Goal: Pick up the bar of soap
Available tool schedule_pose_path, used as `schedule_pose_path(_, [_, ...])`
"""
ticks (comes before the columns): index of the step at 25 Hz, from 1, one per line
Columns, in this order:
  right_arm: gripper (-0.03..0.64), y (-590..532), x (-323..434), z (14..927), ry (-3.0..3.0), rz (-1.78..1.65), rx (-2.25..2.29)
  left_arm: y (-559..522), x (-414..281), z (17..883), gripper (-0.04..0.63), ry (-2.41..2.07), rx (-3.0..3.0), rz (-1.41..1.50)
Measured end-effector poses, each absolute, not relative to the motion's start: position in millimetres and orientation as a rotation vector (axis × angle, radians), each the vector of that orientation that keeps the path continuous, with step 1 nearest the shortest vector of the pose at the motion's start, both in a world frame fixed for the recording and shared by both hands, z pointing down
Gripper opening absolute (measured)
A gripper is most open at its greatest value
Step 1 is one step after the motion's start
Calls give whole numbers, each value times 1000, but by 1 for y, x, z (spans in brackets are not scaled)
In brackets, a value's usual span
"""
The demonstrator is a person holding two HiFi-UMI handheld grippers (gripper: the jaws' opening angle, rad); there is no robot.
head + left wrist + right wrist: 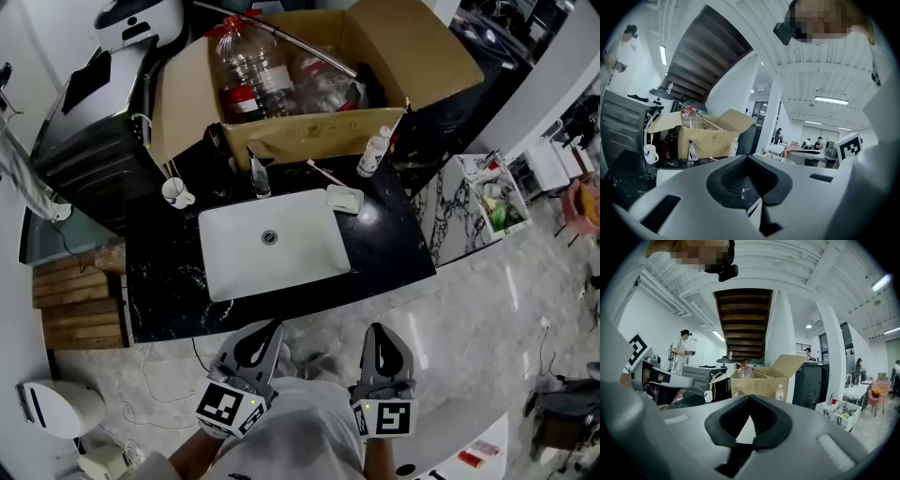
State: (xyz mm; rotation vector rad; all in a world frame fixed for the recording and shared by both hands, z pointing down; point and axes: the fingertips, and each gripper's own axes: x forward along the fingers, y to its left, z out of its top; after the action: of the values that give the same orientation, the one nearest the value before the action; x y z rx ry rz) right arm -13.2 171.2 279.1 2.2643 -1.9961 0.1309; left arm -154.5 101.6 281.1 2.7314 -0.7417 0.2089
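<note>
The pale bar of soap (344, 197) lies in a small dish at the far right corner of the white sink (234, 274), which is set in a black counter (169, 302). Both grippers hang near the person's body, well short of the counter's near edge. My left gripper (265, 331) has its jaws together with nothing between them, and so does my right gripper (377, 334). In the left gripper view the left gripper (748, 157) points toward the counter; in the right gripper view the right gripper (750, 397) does the same. Neither gripper view shows the soap.
An open cardboard box (281, 141) with plastic bottles stands behind the sink. A faucet (259, 175), a white mug (176, 193) and a small white bottle (374, 153) stand along the counter's back. A marble-patterned cart (469, 211) stands to the right.
</note>
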Motion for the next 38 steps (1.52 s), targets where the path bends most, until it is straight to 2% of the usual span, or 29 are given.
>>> schedule_pose_path(15, [11, 115, 28, 299, -2089, 192, 2217, 57, -119, 292, 0, -841, 2704, 253])
schedule_pose_path(38, [11, -16, 135, 335, -2336, 259, 1906, -33, -10, 303, 0, -1078, 2607, 298])
